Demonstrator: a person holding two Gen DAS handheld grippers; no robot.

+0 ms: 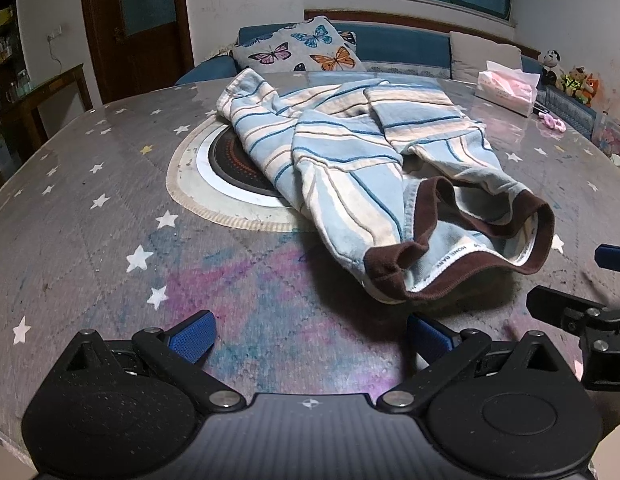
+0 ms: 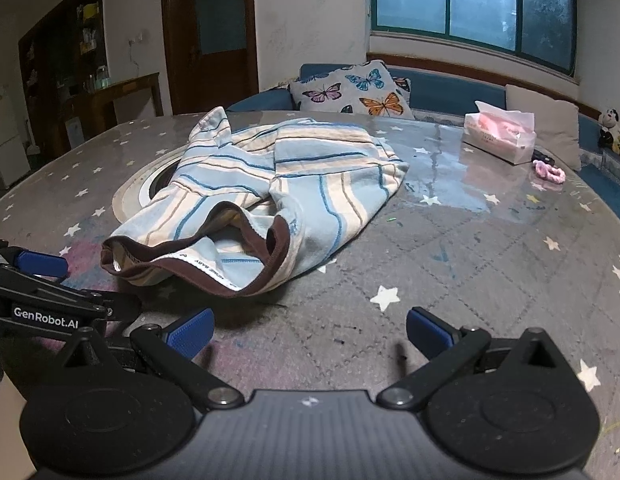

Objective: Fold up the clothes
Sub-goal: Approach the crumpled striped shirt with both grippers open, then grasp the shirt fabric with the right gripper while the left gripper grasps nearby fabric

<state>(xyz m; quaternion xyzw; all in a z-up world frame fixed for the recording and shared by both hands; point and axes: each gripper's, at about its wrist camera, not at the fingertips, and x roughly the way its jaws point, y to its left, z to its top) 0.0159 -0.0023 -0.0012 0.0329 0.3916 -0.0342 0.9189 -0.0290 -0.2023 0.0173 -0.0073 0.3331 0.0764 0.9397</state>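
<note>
A dim living room with a dark green-framed window (image 2: pixel 470 4) and a blue sofa carrying a butterfly-print cushion (image 1: pixel 298 46) lies behind a round grey tabletop (image 1: pixel 90 216) covered in a glossy star-patterned sheet. Crumpled across the middle of it is a light-blue, cream and tan striped knit garment with a dark brown ribbed hem (image 1: pixel 374 168), its opening gaping toward the near edge and one side draped over a round cream-rimmed mat with a black centre (image 1: pixel 214 176). A pink tissue pack in clear wrap (image 2: pixel 500 134) sits at the far right, a small pink fluffy item (image 2: pixel 550 172) just beside it. The left hand-held gripper (image 1: pixel 310 338) hovers near the hem with blue pads spread, holding nothing. The right hand-held gripper (image 2: pixel 310 334) is likewise spread wide and empty, just beside the left one.
</note>
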